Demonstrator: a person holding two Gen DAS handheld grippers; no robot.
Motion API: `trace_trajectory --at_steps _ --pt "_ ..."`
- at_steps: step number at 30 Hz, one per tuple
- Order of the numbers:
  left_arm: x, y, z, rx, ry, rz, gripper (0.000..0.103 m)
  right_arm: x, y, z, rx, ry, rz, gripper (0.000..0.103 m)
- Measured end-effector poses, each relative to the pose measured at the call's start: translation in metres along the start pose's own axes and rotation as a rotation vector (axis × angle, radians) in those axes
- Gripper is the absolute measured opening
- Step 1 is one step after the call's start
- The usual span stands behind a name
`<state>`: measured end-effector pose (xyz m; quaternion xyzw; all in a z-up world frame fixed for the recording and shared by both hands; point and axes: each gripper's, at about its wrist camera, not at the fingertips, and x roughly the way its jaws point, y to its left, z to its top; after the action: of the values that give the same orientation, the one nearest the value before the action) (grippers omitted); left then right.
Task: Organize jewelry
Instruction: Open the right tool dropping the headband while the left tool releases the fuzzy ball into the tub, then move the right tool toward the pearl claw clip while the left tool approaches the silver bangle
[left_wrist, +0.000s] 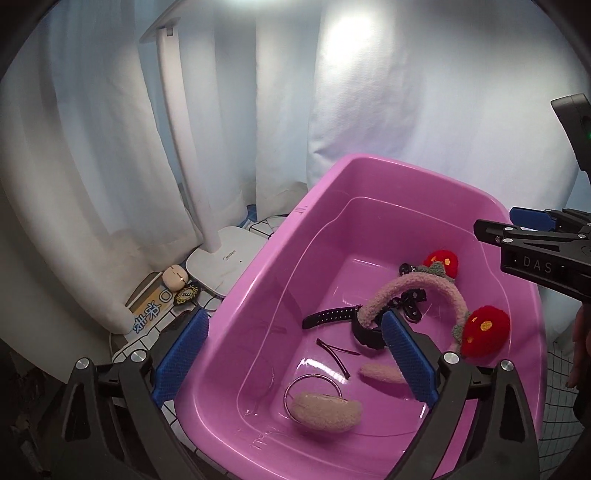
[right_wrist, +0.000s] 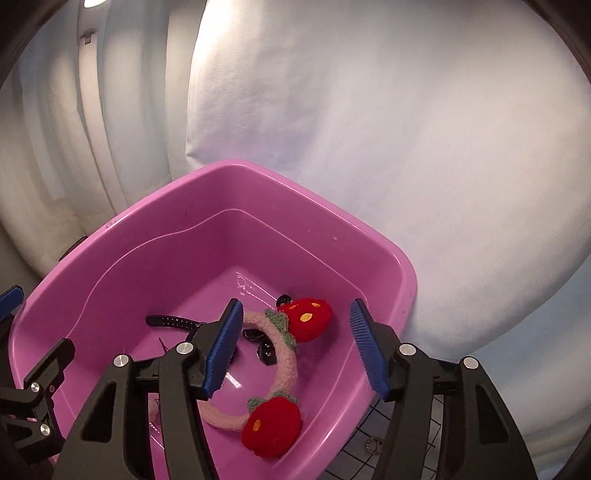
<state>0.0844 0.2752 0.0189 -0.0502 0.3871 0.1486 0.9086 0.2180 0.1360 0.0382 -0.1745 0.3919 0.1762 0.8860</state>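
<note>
A pink plastic tub (left_wrist: 280, 236) (right_wrist: 384, 251) holds the jewelry. Inside lie a fuzzy pink headband (left_wrist: 417, 286) (right_wrist: 286, 365) with two red strawberry pompoms (left_wrist: 485, 330) (right_wrist: 308, 319), a black watch (left_wrist: 332, 315) (right_wrist: 173, 320), a dark hair clip (left_wrist: 334, 352), a thin silver ring-shaped bangle (left_wrist: 312, 380) and two beige fuzzy clips (left_wrist: 327, 410). My left gripper (left_wrist: 295, 354) is open and empty, straddling the tub's near left wall. My right gripper (right_wrist: 295, 347) is open and empty above the headband; it also shows in the left wrist view (left_wrist: 532, 236).
A white desk lamp (left_wrist: 225, 258) stands left of the tub, with a small beige case (left_wrist: 173, 277) and a badge (left_wrist: 186, 295) beside its base. White curtains and a white pillow (right_wrist: 406, 147) back the scene. A grid-patterned cloth (right_wrist: 384, 435) covers the table.
</note>
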Motion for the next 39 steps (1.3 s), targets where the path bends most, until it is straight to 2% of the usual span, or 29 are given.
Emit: trace_trajectory --at_steps 10,18,28,39 --pt "-0.017 0.004 -0.002 -0.06 -0.018 -0.044 0.095 -0.031 -0.019 -0.008 0.071 -0.058 0.024 0.058" --pt "-0.053 -0.016 -0.008 -0.047 -0.073 -0.102 0.096 -0.075 -0.052 -0.051 0.16 -0.099 0.04 0.058" --pt "-0.101 -0.063 -0.027 -0.031 -0.084 -0.209 0.097 -0.126 -0.117 -0.136 0.308 -0.102 0.016 0.059" --pt "-0.149 -0.128 -0.07 0.027 -0.098 -0.328 0.097 -0.152 -0.195 -0.249 0.447 -0.015 -0.054 0.059"
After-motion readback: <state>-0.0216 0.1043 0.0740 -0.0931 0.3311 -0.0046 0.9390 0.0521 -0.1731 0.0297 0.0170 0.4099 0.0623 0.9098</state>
